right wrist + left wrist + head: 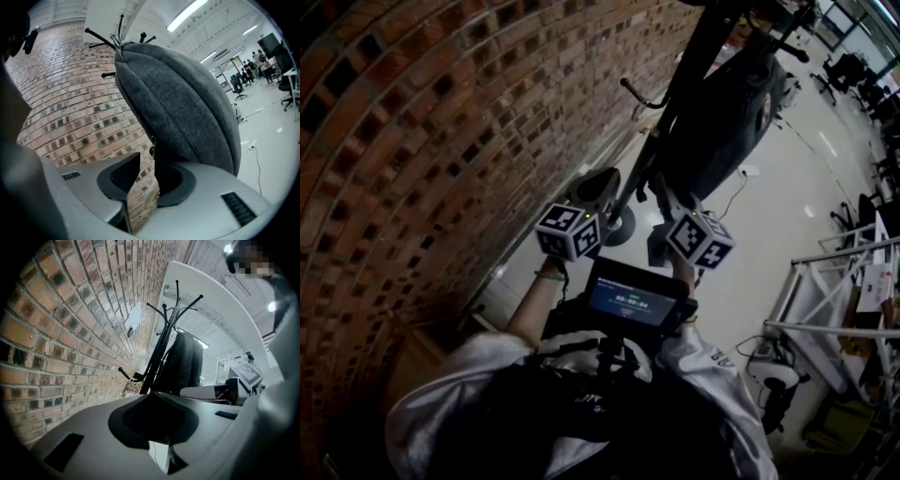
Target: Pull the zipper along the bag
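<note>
A dark grey bag (187,103) hangs from a black coat rack (161,341) beside a brick wall. In the head view the bag (727,108) is ahead of both grippers. My right gripper (146,158) is open just short of the bag's edge. The small dark zipper pull (151,151) sits right beyond its tips, and nothing lies between the pads. My left gripper (152,397) is shut and empty, pointing level at the rack and the bag (183,364) from farther back. Both marker cubes show in the head view, the left (569,232) and the right (700,239).
The brick wall (422,141) runs close along the left. The rack's round base (619,225) stands on the pale floor. A white metal frame (825,300) and cables lie at the right. Office chairs (848,70) and people stand far off. A screen (633,300) hangs at the person's chest.
</note>
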